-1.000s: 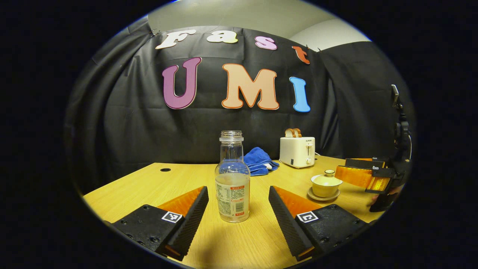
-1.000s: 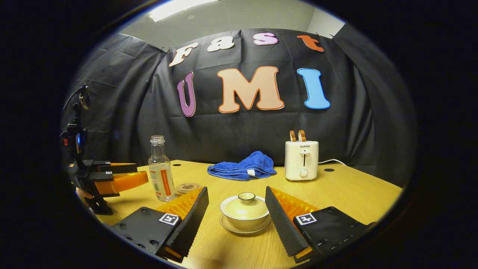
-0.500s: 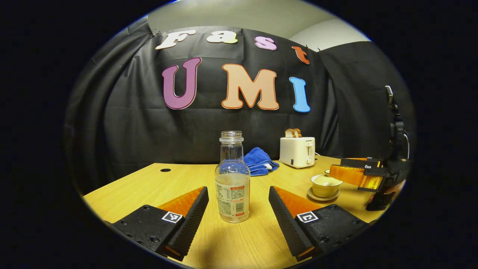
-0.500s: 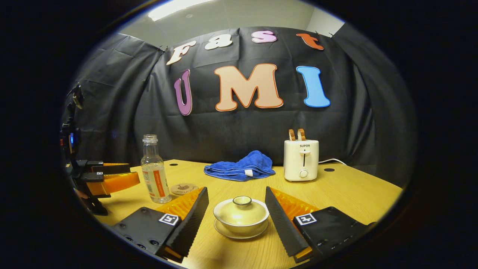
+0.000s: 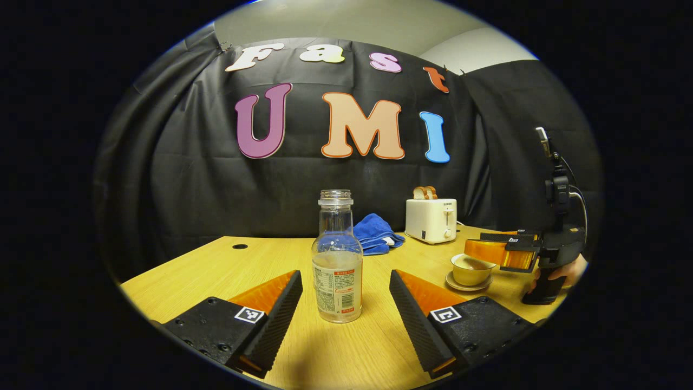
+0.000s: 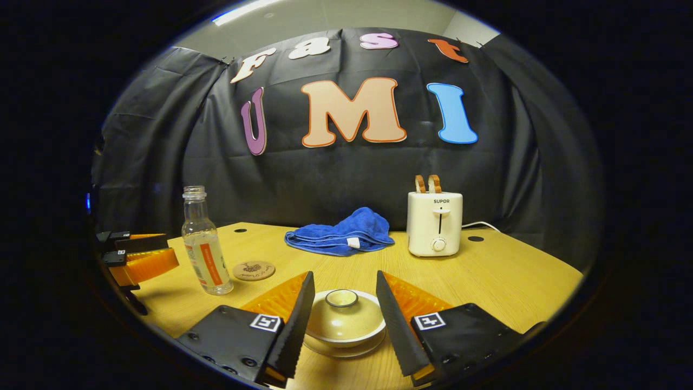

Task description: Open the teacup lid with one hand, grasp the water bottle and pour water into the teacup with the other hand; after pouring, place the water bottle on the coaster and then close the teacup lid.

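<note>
The first step of the task, opening the teacup lid, is in hand. In the right gripper view, the right tool [image 6: 341, 330] is open, its two fingers standing either side of the teacup lid [image 6: 342, 317], with a gap visible on each side, so nothing is gripped yet. The lid sits closed on the teacup [image 6: 346, 335], which rests on its saucer [image 6: 346, 349] at the near edge of the tabletop [image 6: 503, 281].

In the left gripper view, the left tool [image 5: 346, 303] is also open, its fingers spread wide to either side of the water bottle [image 5: 337, 260] without touching it. The bottle stands upright and uncapped, partly filled with clear liquid. From the right gripper view, the round coaster [image 6: 254, 270] lies flat just beside the bottle, on the side nearer the teacup, and is bare. The same view shows the left tool's orange fingers at the far left, near the bottle.

A blue cloth [image 6: 341, 235] and a white toaster [image 6: 435, 223] holding two slices stand well back towards the booth wall and play no part in the task.

Judged from this arrangement, the next move calls for the right tool to close on the lid, probably at its small round knob, and lift it straight up clear of the cup rim. The knob is small and smooth, so the fingers need to be centred on it before closing. Only then can the left tool close on the bottle's body for pouring.
</note>
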`<control>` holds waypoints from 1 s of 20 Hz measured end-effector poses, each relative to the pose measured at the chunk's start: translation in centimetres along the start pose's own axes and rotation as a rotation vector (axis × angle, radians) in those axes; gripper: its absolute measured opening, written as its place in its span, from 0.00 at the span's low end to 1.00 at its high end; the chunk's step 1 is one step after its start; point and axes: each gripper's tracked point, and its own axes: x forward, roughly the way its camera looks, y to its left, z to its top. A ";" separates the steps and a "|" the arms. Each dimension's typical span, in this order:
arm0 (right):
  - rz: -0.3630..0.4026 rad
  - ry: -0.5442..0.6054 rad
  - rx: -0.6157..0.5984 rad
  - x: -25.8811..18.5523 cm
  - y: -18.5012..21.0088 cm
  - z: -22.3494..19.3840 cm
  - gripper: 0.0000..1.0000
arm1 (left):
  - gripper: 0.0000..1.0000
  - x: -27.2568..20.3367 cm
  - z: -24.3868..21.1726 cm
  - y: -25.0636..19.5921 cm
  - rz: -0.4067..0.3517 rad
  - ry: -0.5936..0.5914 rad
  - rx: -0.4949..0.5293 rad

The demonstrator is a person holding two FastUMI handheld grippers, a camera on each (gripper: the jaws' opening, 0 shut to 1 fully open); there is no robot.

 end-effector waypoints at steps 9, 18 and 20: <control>0.018 0.099 -0.015 1.5 0.6 -1.5 0.71 | 0.95 0.0 0.0 0.0 -0.001 0.000 0.000; 0.011 0.097 -0.011 1.2 0.4 -1.5 0.34 | 0.95 0.0 0.0 0.1 -0.001 0.001 -0.001; 0.015 0.094 -0.012 1.1 0.5 -1.4 0.34 | 0.95 0.0 0.0 0.1 -0.002 0.001 -0.001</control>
